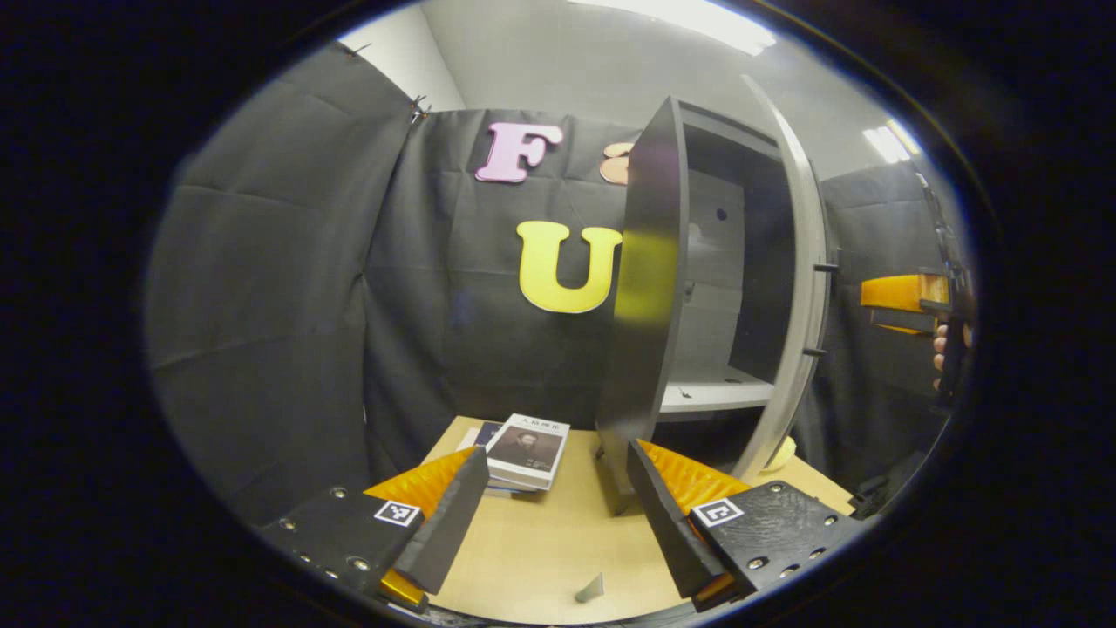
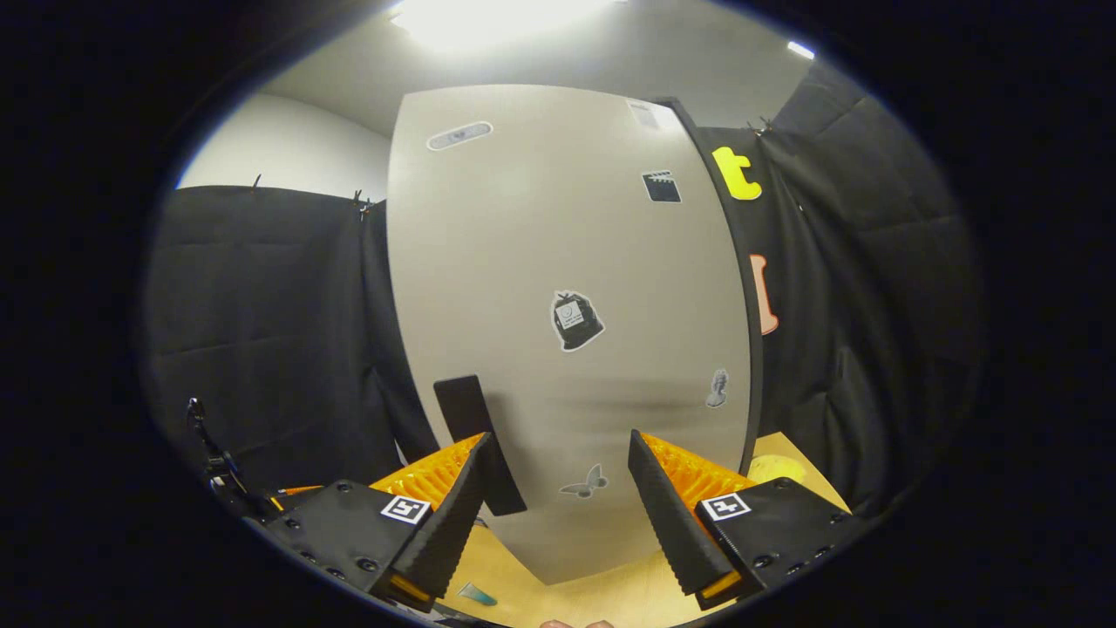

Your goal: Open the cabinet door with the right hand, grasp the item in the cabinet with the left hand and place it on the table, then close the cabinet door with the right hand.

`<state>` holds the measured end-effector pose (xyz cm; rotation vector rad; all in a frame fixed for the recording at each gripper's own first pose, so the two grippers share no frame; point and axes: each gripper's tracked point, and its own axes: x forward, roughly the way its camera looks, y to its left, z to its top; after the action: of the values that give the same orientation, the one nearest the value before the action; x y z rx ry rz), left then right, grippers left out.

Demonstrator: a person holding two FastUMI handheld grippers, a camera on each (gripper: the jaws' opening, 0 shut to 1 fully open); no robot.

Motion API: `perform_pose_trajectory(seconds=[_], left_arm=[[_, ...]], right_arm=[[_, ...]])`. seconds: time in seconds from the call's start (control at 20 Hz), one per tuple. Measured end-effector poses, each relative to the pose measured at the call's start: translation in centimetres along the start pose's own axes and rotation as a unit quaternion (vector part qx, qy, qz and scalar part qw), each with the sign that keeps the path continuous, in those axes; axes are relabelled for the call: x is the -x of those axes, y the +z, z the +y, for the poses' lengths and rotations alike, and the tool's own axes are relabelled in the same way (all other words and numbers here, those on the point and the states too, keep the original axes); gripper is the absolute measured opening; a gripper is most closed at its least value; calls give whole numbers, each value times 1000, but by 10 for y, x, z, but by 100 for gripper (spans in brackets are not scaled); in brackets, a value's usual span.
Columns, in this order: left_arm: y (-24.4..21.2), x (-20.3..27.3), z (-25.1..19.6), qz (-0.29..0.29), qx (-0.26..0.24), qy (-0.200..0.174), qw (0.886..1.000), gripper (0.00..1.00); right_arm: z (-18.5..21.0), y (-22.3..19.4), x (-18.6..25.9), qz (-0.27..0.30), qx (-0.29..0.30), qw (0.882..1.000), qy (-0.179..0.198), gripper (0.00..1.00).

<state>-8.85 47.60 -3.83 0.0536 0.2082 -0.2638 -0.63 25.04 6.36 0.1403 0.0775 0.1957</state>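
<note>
Right hand-held gripper (image 2: 558, 506) faces the open cabinet door (image 2: 567, 305), fingers spread wide and holding nothing, just beside the dark handle (image 2: 475, 436). Left hand-held gripper (image 1: 558, 515) is likewise wide open and empty over the desk (image 1: 540, 558), where the books (image 1: 527, 449) lie beside the cabinet (image 1: 697, 262). Judging by this, closing is the step in hand: the right gripper must push the door shut.

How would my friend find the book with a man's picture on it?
Start at the tall dark cabinet with its door open on the wooden table. Left of its foot lies a small stack of books. The top book is white with a dark portrait on the cover.
</note>
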Motion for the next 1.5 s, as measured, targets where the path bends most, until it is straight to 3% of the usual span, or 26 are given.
perform_pose_trajectory(seconds=[0.15, 0.3, 0.9, 0.95, 1.05, 1.2, 1.3, 1.5], left_arm=[[-2, 8, -14, -2, 14, -22, 1000, 97], [3, 13, -28, 0, 0, -21, 1000, 96], [39, 25, -167, -52, 1, -12, 999, 96], [39, 26, -177, -52, 7, -6, 999, 96], [32, 31, -192, -46, 7, 13, 999, 96], [37, 39, -210, -62, -7, 53, 997, 95], [35, 45, -226, -71, -7, 63, 995, 95], [38, 57, -250, -88, 5, 63, 994, 97]], right_arm=[[-4, 4, 4, -12, 8, 1000, -10, 97], [-24, 4, 7, -19, 4, 1000, -15, 97], [-159, 10, 60, -52, 71, 995, -44, 97], [-174, 10, 65, -59, 82, 993, -55, 94], [-200, 5, 72, -61, 99, 991, -70, 99], [-219, -11, 76, -40, 79, 995, -45, 94], [-226, -21, 76, -24, 70, 997, -19, 98], [-249, -30, 83, -12, 62, 998, -24, 98]])
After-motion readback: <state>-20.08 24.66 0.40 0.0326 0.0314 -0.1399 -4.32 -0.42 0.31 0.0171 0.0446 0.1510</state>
